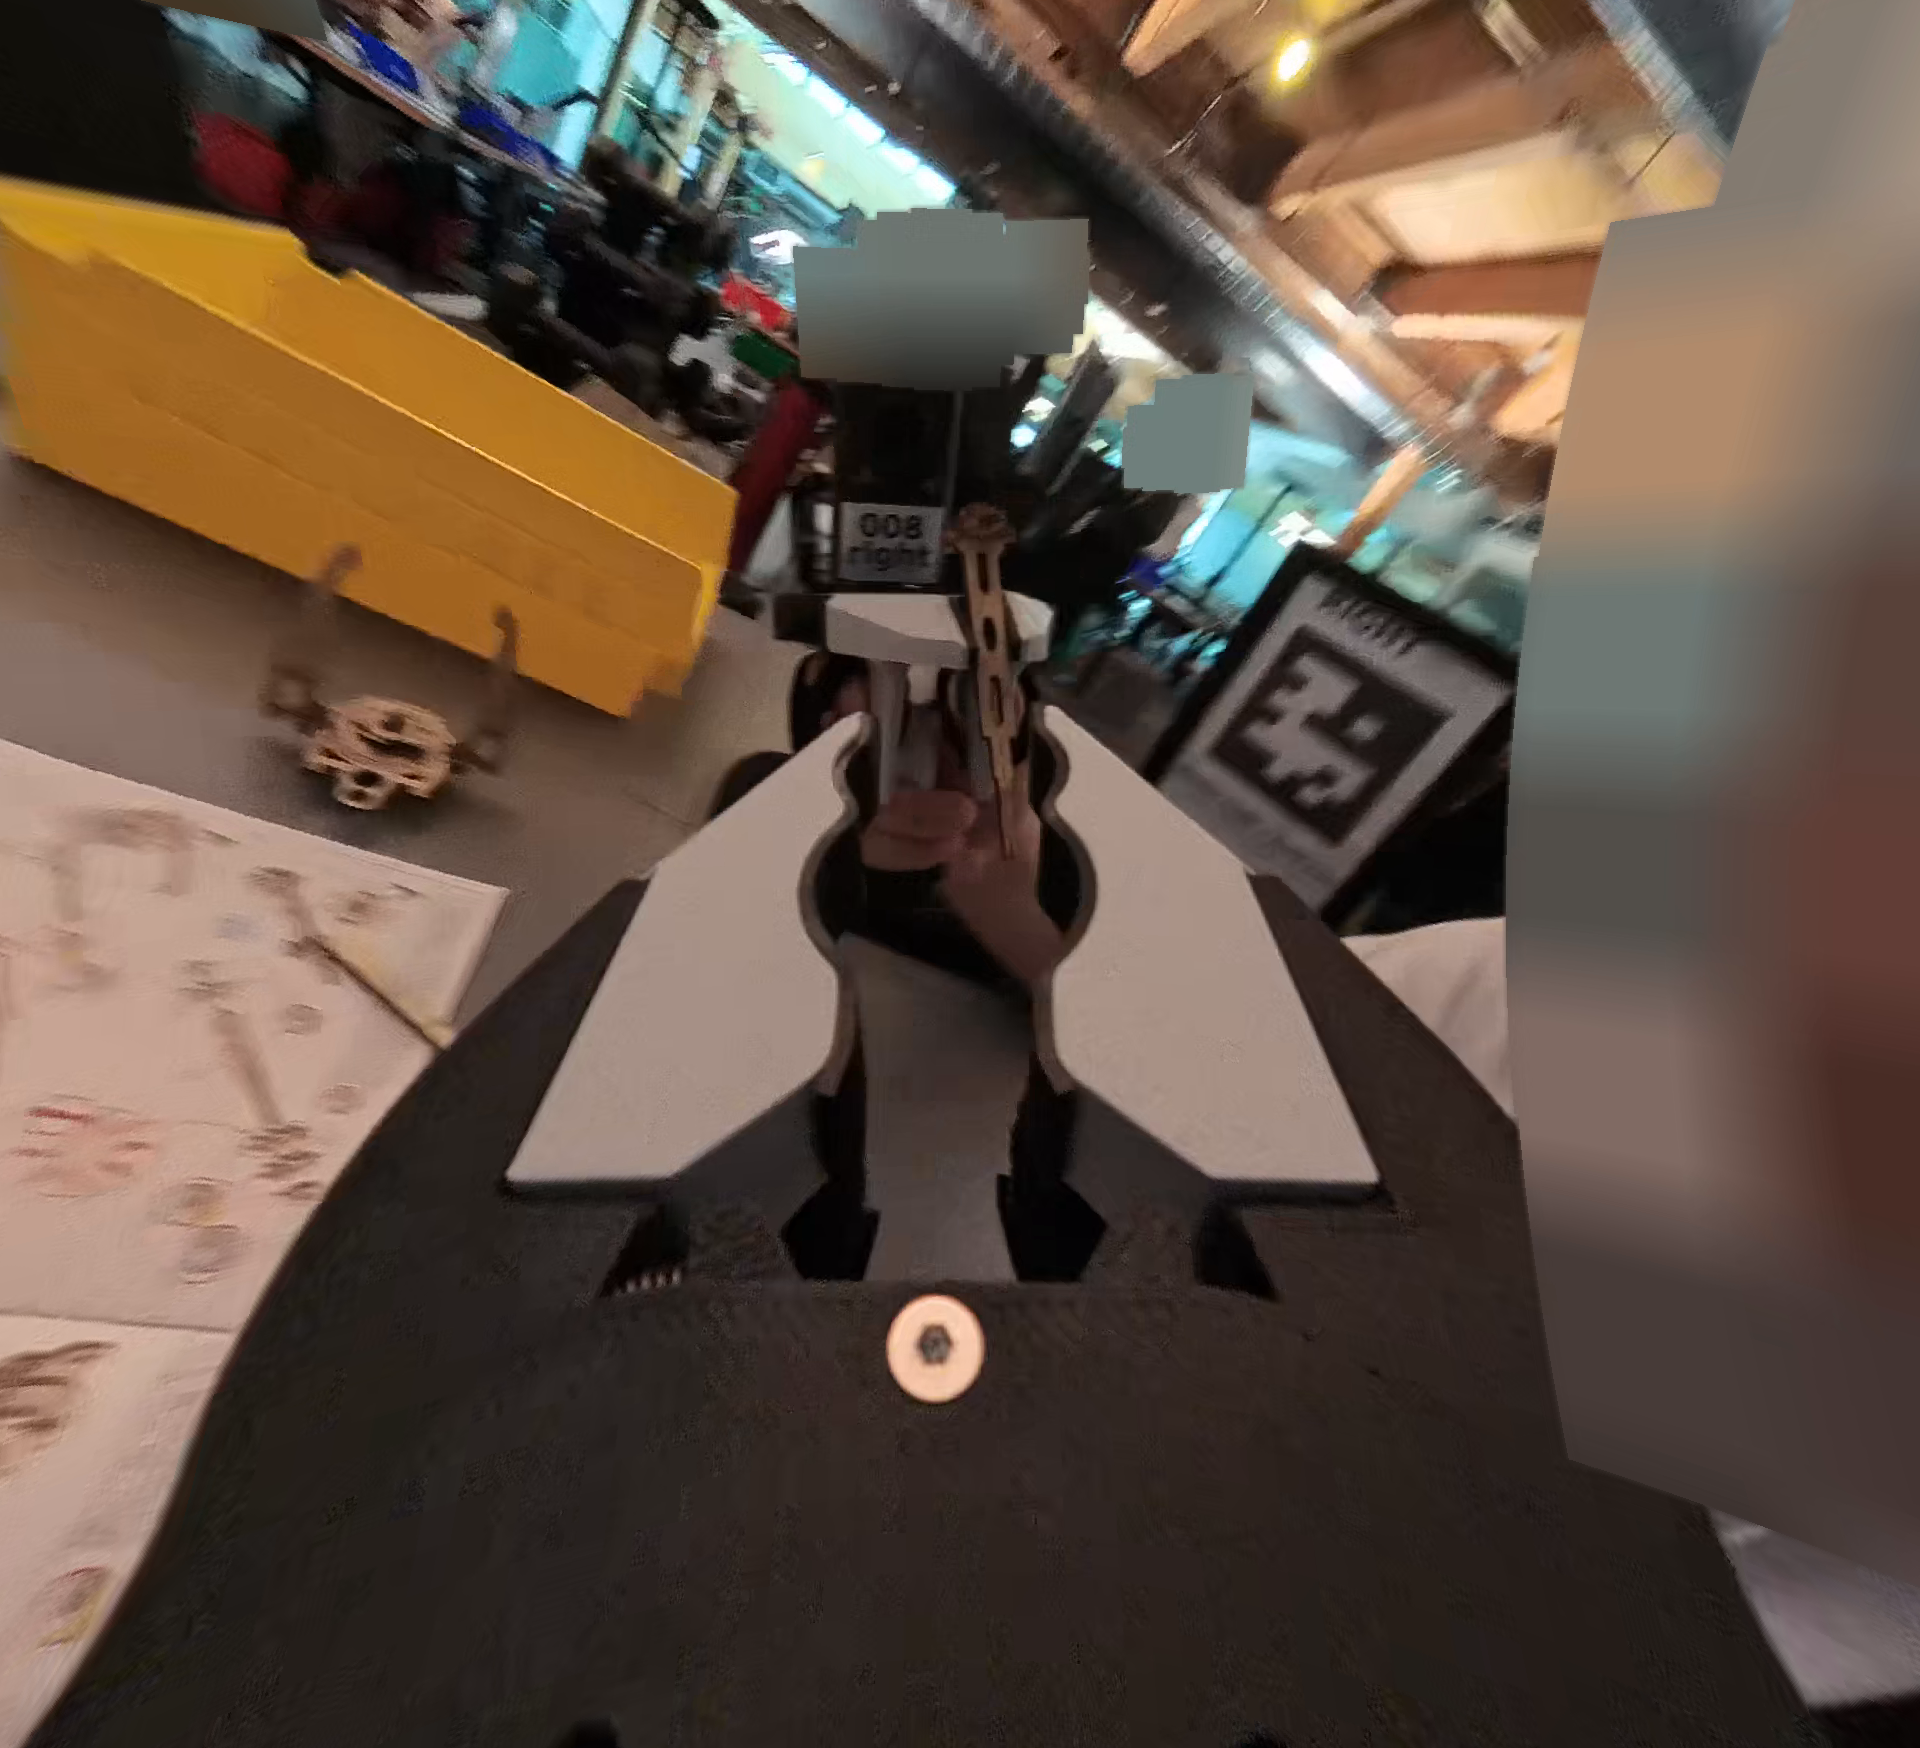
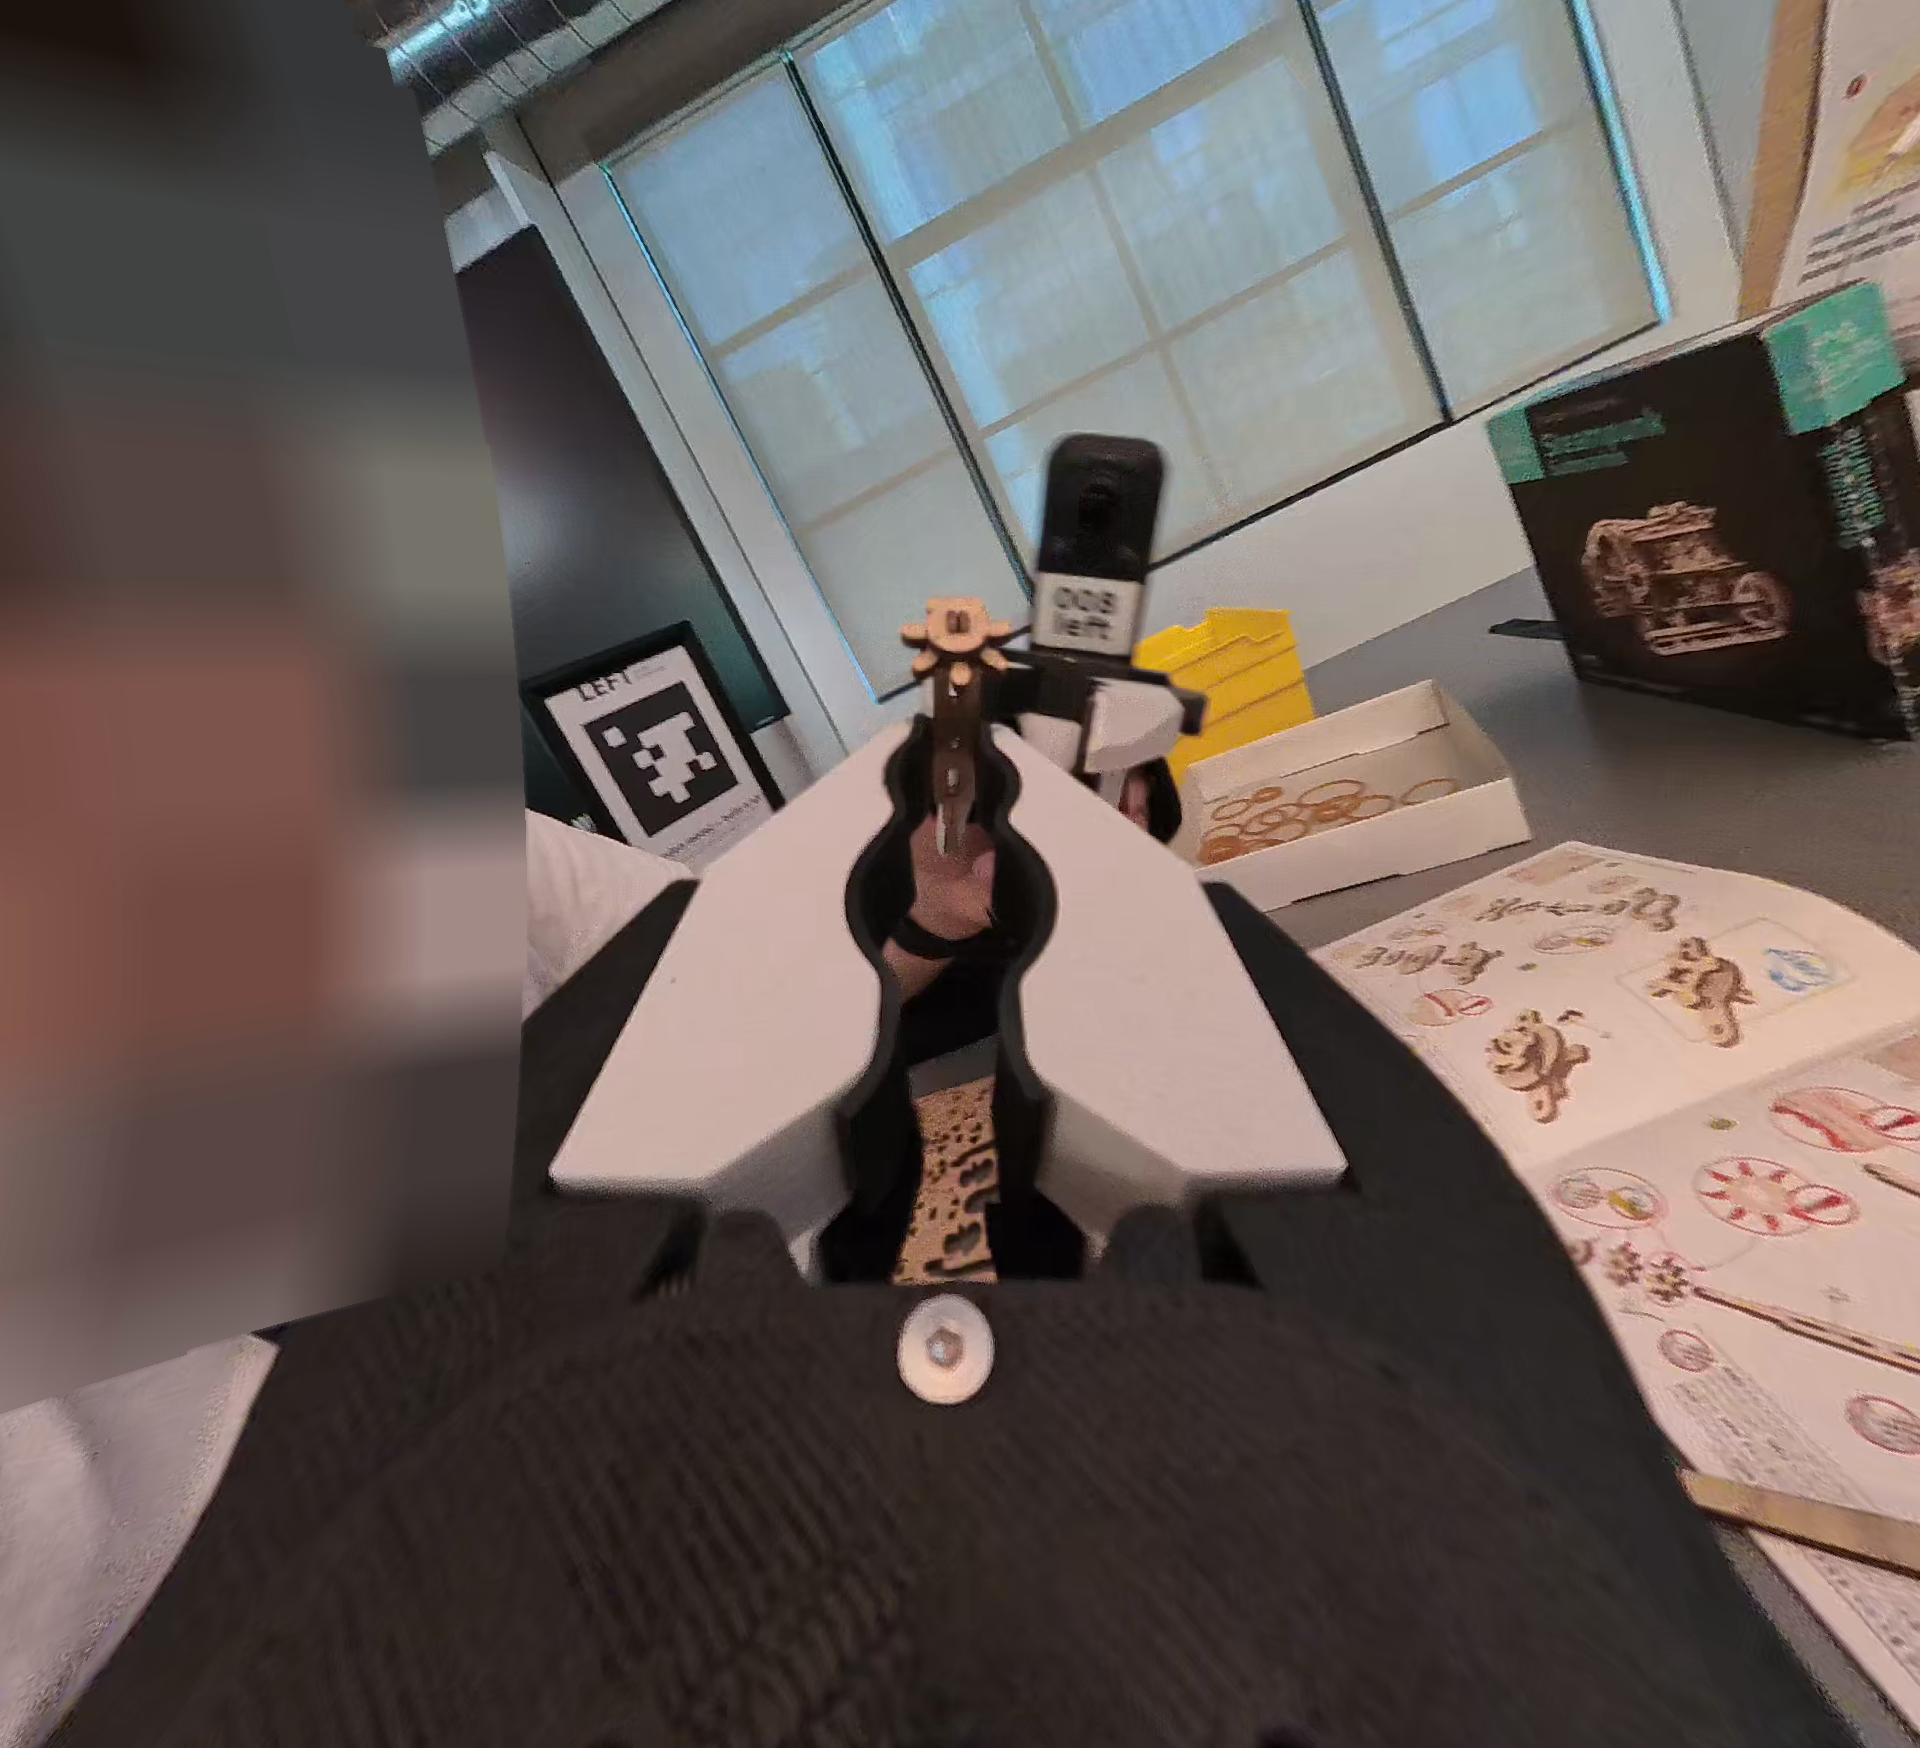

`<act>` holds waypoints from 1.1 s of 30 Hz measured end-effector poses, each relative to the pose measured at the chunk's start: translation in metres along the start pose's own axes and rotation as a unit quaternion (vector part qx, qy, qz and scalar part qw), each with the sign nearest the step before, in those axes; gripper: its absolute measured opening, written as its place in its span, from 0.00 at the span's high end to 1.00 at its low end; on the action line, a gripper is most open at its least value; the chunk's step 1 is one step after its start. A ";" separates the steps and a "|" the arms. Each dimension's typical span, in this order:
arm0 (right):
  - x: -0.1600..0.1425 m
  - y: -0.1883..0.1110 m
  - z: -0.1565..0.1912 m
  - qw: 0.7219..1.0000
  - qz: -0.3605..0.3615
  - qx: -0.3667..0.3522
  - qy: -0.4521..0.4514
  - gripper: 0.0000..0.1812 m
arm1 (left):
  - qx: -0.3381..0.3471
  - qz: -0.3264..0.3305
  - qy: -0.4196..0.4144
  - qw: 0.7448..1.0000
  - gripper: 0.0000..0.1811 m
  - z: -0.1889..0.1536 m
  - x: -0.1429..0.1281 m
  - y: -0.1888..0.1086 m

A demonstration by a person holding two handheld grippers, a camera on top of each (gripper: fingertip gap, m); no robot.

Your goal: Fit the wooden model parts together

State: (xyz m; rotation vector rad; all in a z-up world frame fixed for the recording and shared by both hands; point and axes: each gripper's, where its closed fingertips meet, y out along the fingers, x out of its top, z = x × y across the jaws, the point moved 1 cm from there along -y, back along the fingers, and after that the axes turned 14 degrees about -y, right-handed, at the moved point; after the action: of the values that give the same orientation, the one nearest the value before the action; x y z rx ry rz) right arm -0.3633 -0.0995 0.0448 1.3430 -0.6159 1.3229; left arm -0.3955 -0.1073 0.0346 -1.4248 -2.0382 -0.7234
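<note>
the right hand-held gripper [image 2: 948, 742] was squeezed tight on a thin wooden stick piece [image 2: 951, 690] with a flower-shaped top, lifted high off the desk [image 2: 1662, 784] so the piece could be seen well. the left hand-held gripper [image 1: 951, 753] faced it with its fingers apart and nothing between them, maybe ready to help. a half-built wooden model [image 1: 379, 748] sat far to the left on the desk, near the yellow bin [image 1: 343, 441]. the picture guide [image 2: 1621, 1075] lay flat nearby for looking.
</note>
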 end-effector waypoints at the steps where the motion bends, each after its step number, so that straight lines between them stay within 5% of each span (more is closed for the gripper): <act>1: 0.000 0.000 0.000 1.000 0.003 -0.006 -0.009 0.98 | 0.008 0.001 0.028 1.000 0.86 -0.004 0.000 0.000; 19: -0.008 0.004 0.004 0.996 0.040 -0.014 -0.083 0.98 | 0.054 0.070 0.126 0.988 0.99 -0.001 -0.026 0.012; 22: -0.005 0.003 0.017 0.990 0.029 0.021 -0.140 0.97 | 0.079 0.087 0.228 0.967 0.99 -0.012 -0.027 0.013; 28: -0.005 0.004 0.031 0.981 0.027 0.052 -0.182 0.92 | 0.168 0.116 0.446 0.871 0.99 -0.023 -0.032 0.014; 33: -0.006 0.003 0.037 0.976 0.037 0.059 -0.207 0.97 | 0.136 0.131 0.409 0.893 0.99 -0.027 -0.036 0.015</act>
State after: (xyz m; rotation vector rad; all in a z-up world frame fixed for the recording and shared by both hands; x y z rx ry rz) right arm -0.3547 -0.1361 0.0483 1.7285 -0.8879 1.1574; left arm -0.3669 -0.1451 0.0300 -0.9612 -1.2044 -0.7182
